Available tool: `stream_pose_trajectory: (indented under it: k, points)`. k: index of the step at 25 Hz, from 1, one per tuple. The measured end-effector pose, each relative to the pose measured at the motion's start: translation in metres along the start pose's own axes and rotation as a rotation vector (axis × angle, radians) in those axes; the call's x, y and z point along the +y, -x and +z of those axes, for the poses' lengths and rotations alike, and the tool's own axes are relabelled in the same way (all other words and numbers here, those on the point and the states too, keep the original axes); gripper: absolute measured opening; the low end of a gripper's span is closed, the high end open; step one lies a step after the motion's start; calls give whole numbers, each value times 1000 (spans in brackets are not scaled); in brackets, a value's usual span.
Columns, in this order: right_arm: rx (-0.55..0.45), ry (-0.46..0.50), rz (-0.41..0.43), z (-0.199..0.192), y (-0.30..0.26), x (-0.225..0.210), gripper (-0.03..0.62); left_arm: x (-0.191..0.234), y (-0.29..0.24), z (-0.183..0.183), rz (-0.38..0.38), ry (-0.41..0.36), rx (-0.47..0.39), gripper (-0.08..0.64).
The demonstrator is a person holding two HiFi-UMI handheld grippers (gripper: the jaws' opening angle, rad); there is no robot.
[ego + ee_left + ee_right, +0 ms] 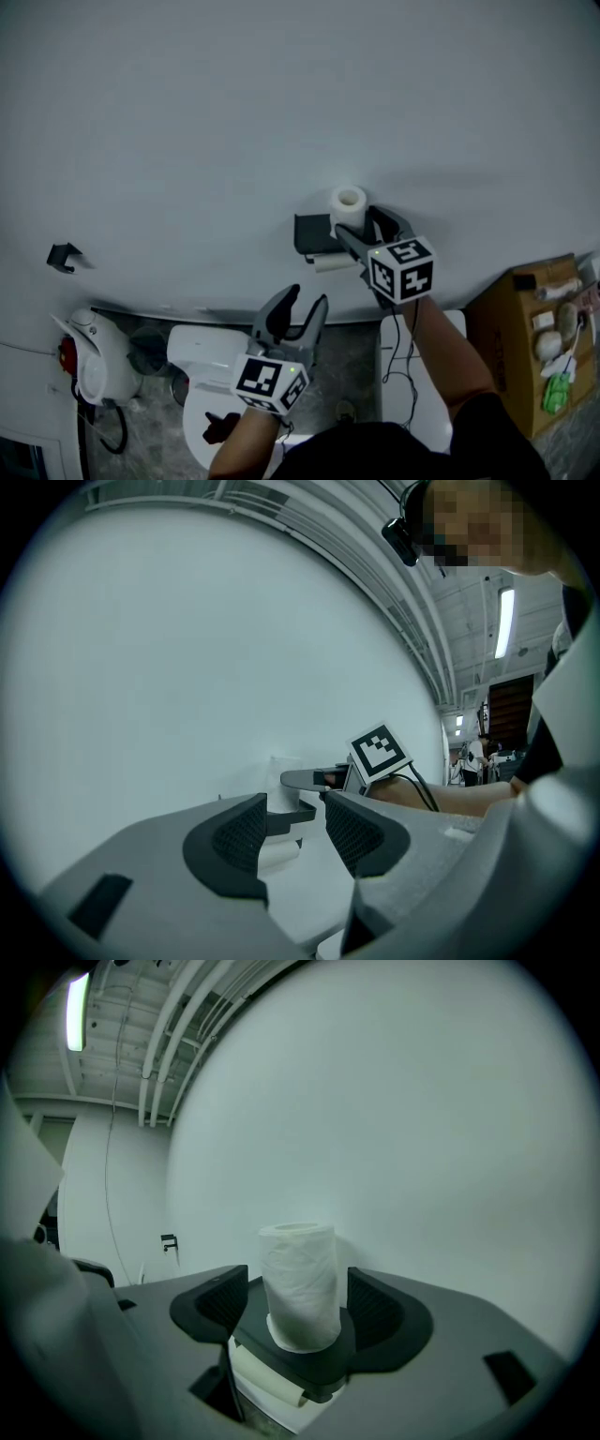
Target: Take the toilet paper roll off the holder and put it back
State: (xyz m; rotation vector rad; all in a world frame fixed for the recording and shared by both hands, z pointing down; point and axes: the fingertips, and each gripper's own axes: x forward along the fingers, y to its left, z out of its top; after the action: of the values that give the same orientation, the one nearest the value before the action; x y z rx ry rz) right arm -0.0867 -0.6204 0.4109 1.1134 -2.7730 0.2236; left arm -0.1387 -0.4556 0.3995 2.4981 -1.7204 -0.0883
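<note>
Head view: the right gripper (355, 219) is presented to the white wall (281, 103) with its jaws spread to either side of the white paper toilet roll (348, 204), which stands upright on the flat top of the black wall-mounted holder (314, 234). A second, cream-coloured roll (330, 264) hangs just under those jaws. The left gripper (308, 295) is held well short of the holder, jaws parted and empty, with the white ceramic toilet (202, 361) below them. Left gripper view: the left gripper (296, 829) shows a moderate gap between its ribbed pads (239, 834) with nothing in it. Beyond the gap lie the holder's black shelf (298, 814) and the right gripper's marker cube (379, 750). Right gripper view: the right gripper (298, 1302) has its jaws wide. The toilet roll (300, 1283) stands upright between them on the shelf (302, 1361), a thin gap showing on each side. The cream roll (267, 1377) sits below the jaws, under the shelf.
</note>
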Motion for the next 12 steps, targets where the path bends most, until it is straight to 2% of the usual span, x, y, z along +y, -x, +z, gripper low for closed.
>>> stream_pose_trajectory:
  k: [12]
  points:
    - [73,100,-43,-7,-24,1,333,11,-6,0,6,19,-16,184]
